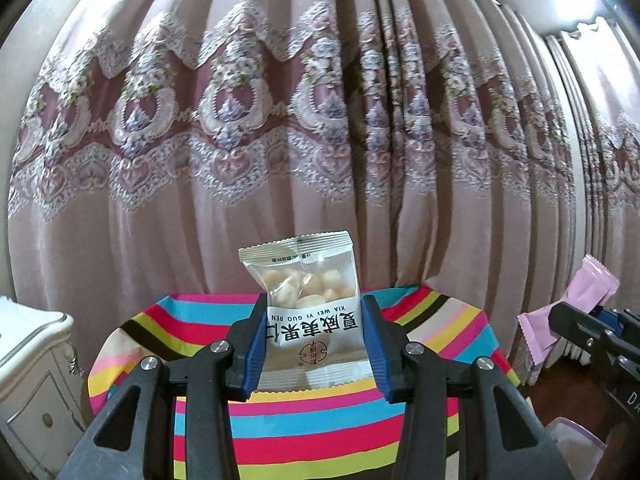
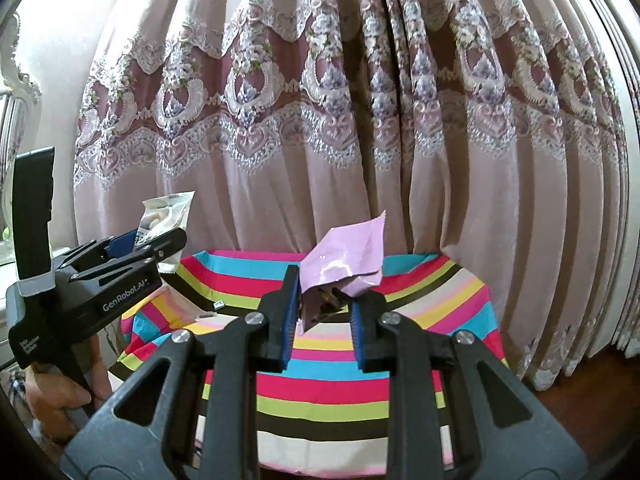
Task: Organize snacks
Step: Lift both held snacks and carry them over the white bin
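My left gripper is shut on a clear-and-white packet of nuts and holds it upright above the striped table. In the right wrist view the left gripper stands at the left with the nut packet in it. My right gripper is shut on a pink snack packet, which is crumpled and tilted, above the table. The pink packet and the right gripper also show at the right edge of the left wrist view.
A pink embroidered curtain hangs right behind the table. A white cabinet stands to the left. A clear plastic container sits low at the right. Two small metal clips lie on the tablecloth.
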The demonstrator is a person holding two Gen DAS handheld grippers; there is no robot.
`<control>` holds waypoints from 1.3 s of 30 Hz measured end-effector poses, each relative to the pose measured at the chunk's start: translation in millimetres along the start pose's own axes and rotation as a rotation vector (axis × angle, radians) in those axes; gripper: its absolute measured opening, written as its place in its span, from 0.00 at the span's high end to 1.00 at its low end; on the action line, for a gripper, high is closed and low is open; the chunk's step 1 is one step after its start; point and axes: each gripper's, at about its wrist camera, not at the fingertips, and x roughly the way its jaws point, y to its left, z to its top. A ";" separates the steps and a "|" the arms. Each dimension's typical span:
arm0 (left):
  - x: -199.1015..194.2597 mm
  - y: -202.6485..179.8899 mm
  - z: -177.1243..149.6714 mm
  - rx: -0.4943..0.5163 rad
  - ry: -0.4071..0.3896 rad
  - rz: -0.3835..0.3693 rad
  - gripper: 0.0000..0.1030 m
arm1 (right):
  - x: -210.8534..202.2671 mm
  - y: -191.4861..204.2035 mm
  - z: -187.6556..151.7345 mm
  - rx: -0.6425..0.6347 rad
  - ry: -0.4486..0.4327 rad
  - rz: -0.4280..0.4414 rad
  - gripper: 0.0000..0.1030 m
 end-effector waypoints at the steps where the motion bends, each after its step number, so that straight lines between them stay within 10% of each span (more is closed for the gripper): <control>1: -2.1 -3.4 0.2 0.005 0.000 -0.008 0.56 | -3.3 -1.6 -0.1 -0.004 -0.001 -0.005 0.74; 17: -25.1 -90.8 2.8 0.164 -0.005 -0.165 0.56 | -55.9 -56.5 -4.6 -0.009 -0.033 -0.108 0.74; 39: -15.9 -231.2 -60.1 0.337 0.203 -0.518 0.56 | -94.8 -161.2 -83.3 0.136 0.243 -0.330 0.74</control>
